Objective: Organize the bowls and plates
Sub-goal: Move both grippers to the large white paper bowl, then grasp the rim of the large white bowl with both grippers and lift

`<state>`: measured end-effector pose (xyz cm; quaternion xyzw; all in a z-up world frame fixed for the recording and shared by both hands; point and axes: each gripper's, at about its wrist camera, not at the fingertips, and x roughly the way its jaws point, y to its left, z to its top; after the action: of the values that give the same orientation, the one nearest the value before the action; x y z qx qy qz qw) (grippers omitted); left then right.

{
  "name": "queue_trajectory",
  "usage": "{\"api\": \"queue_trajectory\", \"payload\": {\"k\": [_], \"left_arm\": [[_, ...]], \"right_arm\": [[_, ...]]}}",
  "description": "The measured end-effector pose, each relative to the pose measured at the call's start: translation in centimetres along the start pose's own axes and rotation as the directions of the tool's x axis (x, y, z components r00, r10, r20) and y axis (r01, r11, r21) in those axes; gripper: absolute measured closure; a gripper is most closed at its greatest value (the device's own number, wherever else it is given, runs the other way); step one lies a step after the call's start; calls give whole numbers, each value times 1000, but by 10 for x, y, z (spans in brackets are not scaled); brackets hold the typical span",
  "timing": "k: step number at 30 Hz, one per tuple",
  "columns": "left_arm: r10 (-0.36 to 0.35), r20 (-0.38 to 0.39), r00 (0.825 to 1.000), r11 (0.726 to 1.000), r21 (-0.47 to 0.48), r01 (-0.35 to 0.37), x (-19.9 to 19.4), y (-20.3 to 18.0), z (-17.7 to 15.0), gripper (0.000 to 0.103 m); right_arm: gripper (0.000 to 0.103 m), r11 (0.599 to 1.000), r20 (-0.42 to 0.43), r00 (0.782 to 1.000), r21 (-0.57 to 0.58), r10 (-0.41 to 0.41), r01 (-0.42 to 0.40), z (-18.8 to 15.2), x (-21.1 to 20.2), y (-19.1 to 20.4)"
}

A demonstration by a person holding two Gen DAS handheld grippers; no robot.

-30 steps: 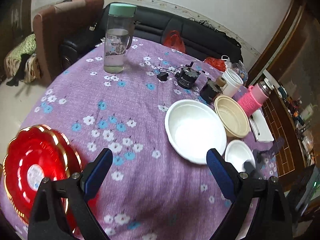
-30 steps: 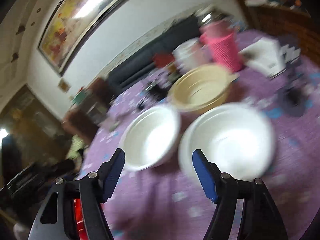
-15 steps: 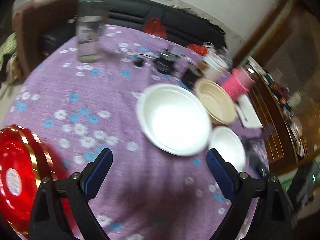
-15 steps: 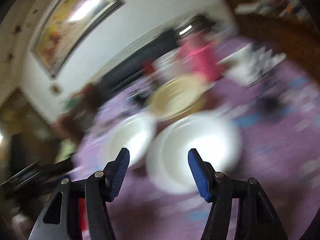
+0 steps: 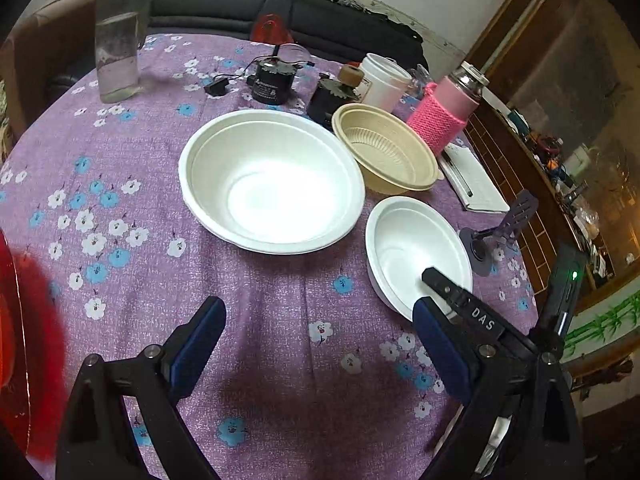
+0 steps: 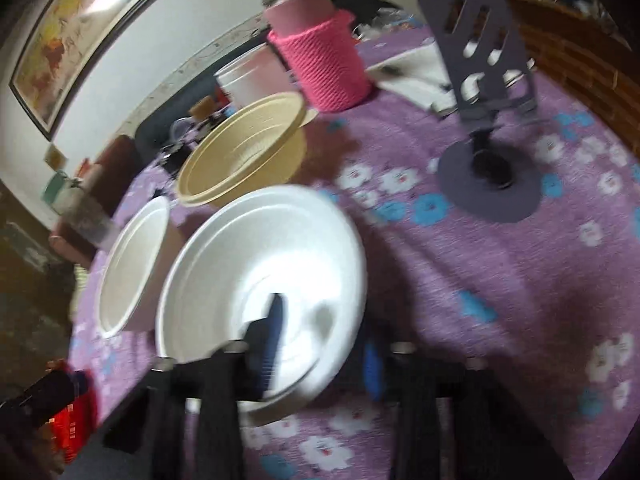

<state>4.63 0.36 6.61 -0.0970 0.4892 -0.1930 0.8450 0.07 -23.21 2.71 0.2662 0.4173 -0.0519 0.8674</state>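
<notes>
Three bowls sat on the purple flowered table (image 5: 280, 344): a large white foam bowl (image 5: 272, 180), a ribbed beige bowl (image 5: 386, 152), and a small white foam bowl (image 6: 264, 276), whose near rim the right claw (image 6: 320, 344) had just been closing over, one finger inside; it would need a firm pinch and a level lift. Left claw (image 5: 320, 332) hung wide, empty. One red plate (image 5: 16, 320) showed.

Left wrist view sharp, evenly lit from overhead; soft glare inside large white bowl (image 5: 272, 180). Dark fisheye vignette at corners, straight lines bowed near edges. Red smear at 9 o'clock, out of focus. Broad soft shadow on purple tablecloth (image 5: 280, 340) toward 6 o'clock. Right wrist view motion-blurred throughout, worst at 6 o'clock; small white bowl (image 6: 264, 280) blown out; glare on framed picture (image 6: 92, 20) at 11 o'clock.
</notes>
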Motion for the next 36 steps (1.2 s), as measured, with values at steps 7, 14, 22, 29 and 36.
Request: {"api": "queue_trajectory", "payload": {"k": [7, 14, 22, 29, 36], "left_arm": [[6, -15, 1000, 1000, 4, -6, 7, -6, -7, 9], [24, -88, 996, 999, 28, -21, 37, -12, -15, 72], [40, -107, 993, 999, 24, -38, 51, -9, -21, 88], [119, -18, 993, 988, 103, -116, 25, -10, -24, 88], [184, -4, 983, 981, 64, -183, 1, 15, -39, 88]], "right_arm": [[94, 991, -75, 989, -3, 130, -130, -3, -3, 0], [94, 977, -209, 955, 3, 210, -214, -14, 3, 3], [93, 981, -199, 966, -67, 166, -182, -19, 6, 20], [93, 971, -178, 972, -157, 151, -180, -32, 7, 42], [93, 935, -165, 963, -250, 215, -252, -53, 0, 70]]}}
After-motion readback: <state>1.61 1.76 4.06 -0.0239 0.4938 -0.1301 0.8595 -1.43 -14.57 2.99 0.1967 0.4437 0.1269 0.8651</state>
